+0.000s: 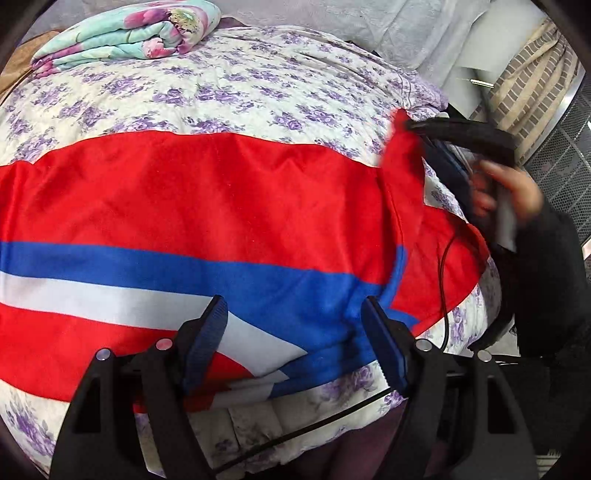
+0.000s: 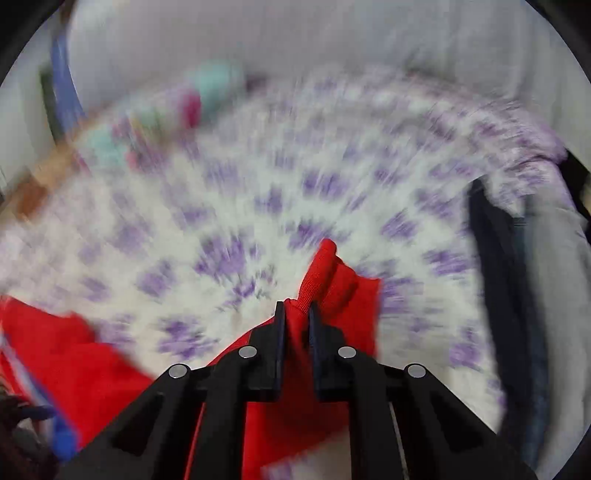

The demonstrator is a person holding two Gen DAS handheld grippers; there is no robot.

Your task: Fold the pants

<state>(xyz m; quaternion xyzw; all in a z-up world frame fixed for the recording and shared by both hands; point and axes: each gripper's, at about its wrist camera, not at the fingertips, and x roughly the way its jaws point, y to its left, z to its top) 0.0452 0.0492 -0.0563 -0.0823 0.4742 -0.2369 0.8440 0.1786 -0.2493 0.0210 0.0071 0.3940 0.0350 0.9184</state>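
Note:
Red pants (image 1: 221,192) with a blue and white side stripe lie spread across the floral bedspread (image 1: 221,85). My left gripper (image 1: 295,306) is open, its blue-padded fingers straddling the blue stripe near the bed's front edge. My right gripper (image 2: 295,310) is shut on a red edge of the pants (image 2: 332,280) and lifts it off the bed. In the left wrist view the right gripper (image 1: 410,123) holds that raised red corner at the right. The right wrist view is motion-blurred.
A folded floral quilt (image 1: 125,33) lies at the bed's far left corner. Dark and grey clothing (image 2: 517,277) lies along the bed's right edge. A black cable (image 1: 443,295) hangs over the pants at the right.

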